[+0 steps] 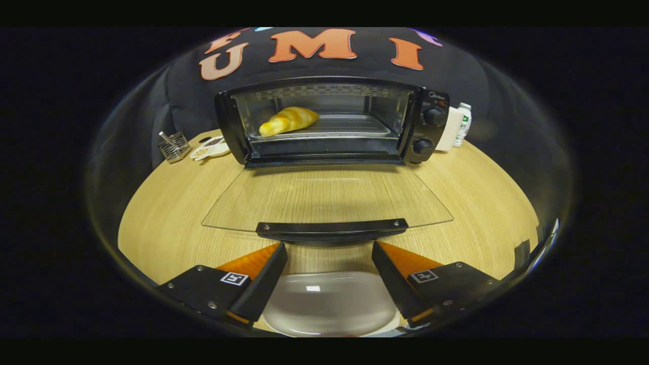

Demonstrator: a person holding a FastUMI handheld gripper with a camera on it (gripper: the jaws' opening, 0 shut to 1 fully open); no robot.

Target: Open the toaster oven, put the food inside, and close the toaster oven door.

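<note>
On the pale wood-grain table [167, 223], well left of the oven, a small wire rack [174, 146] stood near the booth's black cloth wall, and just beside it to the right lay a white dish [210, 148] with something dark and speckled on it, too small to make out. Next came the black toaster oven [332, 121], its glass door [327, 195] dropped fully open and lying flat toward the camera, the grain of the table showing through the pane. Inside, on the metal tray [350, 126], a golden, striped croissant [289, 120] rested toward the left half of the cavity. Two round knobs [434, 116] sat one above the other on the oven's right-hand panel. Past that panel stood a white container [449, 129] and, touching or nearly touching it, a small bottle with a green label [463, 124].

Nearer the camera, the door's black handle [332, 229] lay just ahead of the fingertips. The gripper [329, 253] was spread wide, its two orange-faced black fingers [256, 268] apart and holding nothing, their tips close under the handle without clearly touching it. Between the fingers, lower down, sat a white bowl [329, 304].
</note>
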